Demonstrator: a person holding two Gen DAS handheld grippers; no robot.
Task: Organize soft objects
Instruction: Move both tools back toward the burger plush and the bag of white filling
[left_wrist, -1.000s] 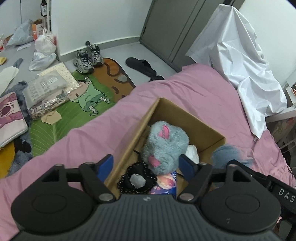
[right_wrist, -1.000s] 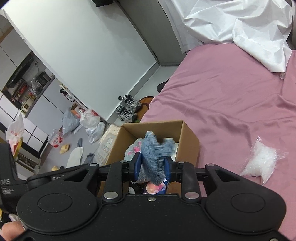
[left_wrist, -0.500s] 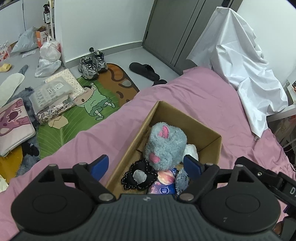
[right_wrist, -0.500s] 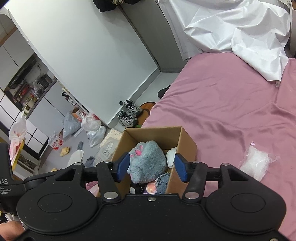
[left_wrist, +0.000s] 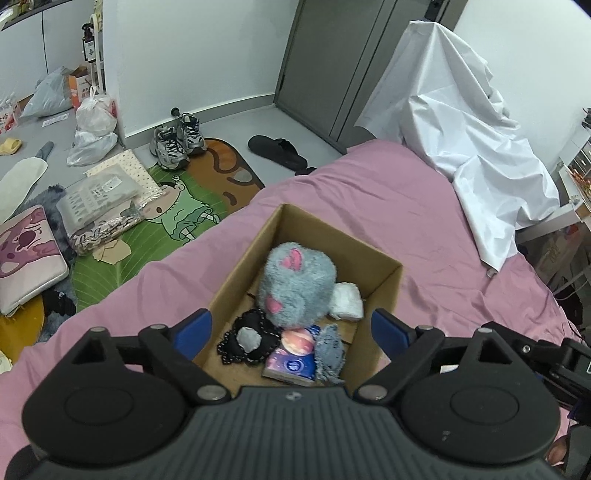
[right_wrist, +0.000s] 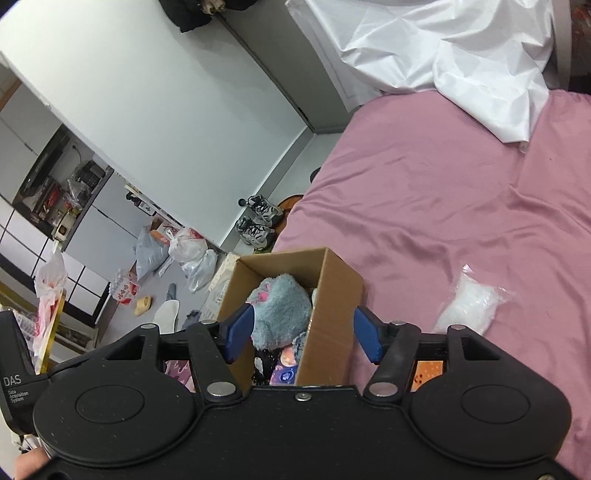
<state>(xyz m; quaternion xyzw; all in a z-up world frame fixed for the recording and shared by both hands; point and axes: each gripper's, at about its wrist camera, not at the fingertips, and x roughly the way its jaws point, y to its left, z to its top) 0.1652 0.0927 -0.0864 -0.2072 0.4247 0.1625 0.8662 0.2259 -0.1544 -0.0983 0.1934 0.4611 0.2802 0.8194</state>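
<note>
Both the left gripper (left_wrist: 291, 328) and right gripper (right_wrist: 301, 332) hover over the cardboard box (left_wrist: 384, 273), fingers wide, holding nothing. Plush toy (left_wrist: 295, 282) sits inside, so probably the plastic bag (right_wrist: 467, 308) beside the box goes next.

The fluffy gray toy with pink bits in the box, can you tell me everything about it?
The fluffy gray toy is a round, shaggy plush with a pink patch on top and another low on its front. It looks soft and squashy. It sits inside the open cardboard box on the pink bed, taking up the middle. A white pouch presses against one side, and its bottom rests on a black lacy item. No claw touches it.
</note>
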